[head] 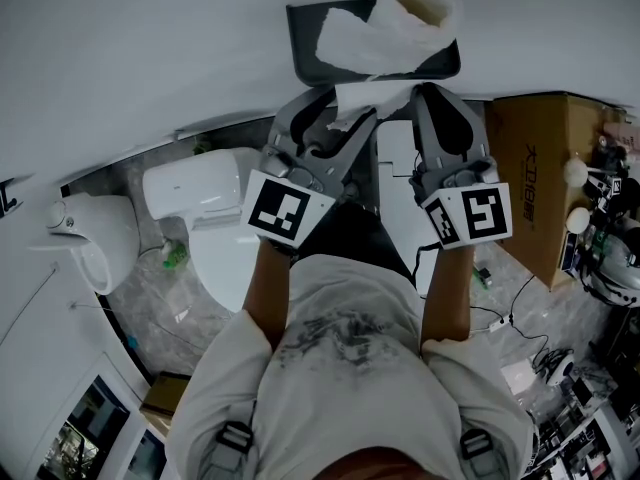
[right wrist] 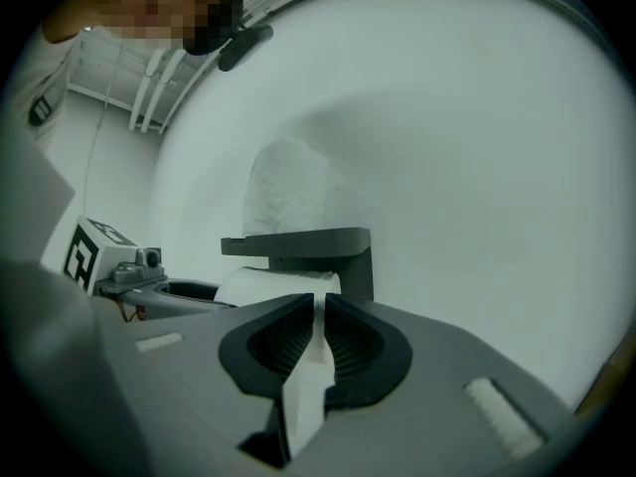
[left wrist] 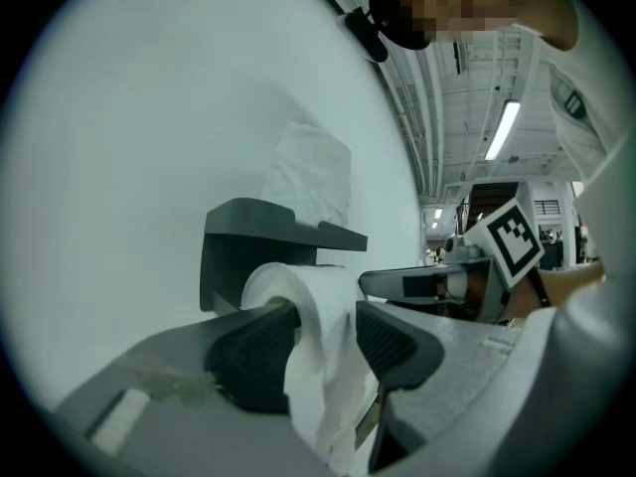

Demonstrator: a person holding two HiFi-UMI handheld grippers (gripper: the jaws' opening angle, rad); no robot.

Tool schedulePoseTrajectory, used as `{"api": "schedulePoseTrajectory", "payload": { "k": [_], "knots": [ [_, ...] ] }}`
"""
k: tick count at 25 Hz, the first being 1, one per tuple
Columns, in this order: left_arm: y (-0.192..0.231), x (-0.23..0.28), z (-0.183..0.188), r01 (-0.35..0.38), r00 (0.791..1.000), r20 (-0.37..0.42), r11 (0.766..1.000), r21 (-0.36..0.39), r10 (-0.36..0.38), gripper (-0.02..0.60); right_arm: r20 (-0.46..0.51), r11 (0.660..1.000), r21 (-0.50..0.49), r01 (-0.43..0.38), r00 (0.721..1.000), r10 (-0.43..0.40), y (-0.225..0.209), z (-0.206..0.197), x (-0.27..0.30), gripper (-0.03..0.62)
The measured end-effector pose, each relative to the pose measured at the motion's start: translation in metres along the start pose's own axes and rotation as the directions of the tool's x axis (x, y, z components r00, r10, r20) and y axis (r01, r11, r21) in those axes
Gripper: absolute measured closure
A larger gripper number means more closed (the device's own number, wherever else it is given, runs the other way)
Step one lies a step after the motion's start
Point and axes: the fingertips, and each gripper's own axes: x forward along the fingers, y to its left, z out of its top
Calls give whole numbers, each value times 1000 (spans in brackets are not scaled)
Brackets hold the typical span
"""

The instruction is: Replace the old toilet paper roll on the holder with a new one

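Pinching the tail (right wrist: 303, 396) flat, R claw (right wrist: 320, 338) is closed on that paper strip. L claw (left wrist: 323, 341) stands wide, pads either side of the roll (left wrist: 298, 291), no clear squeeze. Roll sits in the holder (left wrist: 268, 229) on the wall, under its shelf.

Risks, my read: an R pull tears the tail or just unspools paper w/o freeing the roll. L, being loose, may let roll drop once freed.

Contents: holder has one roll inside. 2nd roll (head: 415, 3) w/ loose paper lies on its shelf, could get knocked off. Box (head: 545, 168) at right: contents not visible.
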Motion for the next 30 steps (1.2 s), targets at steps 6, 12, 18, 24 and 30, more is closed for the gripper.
{"api": "schedulePoseTrajectory", "payload": {
  "k": [6, 12, 18, 24, 30],
  "knots": [
    [1, 0, -5, 2, 1000, -19, 1000, -15, -2, 379, 4, 1000, -9, 1, 1000, -1, -1, 2, 1, 557],
    [3, -4, -2, -2, 1000, 1, 1000, -21, 2, 379, -2, 1000, -17, -2, 1000, 1, -1, 2, 1, 557],
    [3, -4, 2, 4, 1000, 11, 999, -46, -3, 379, -6, 1000, -21, 2, 1000, -2, -1, 2, 1, 557],
    [3, -3, -14, 16, 999, -36, 997, -73, -19, 379, -2, 1000, -6, 5, 1000, -5, -1, 2, 0, 557],
    [-5, 8, -14, 42, 999, -24, 998, -35, -43, 379, -3, 1000, -12, 11, 1000, -11, -1, 2, 0, 559]
  ]
}}
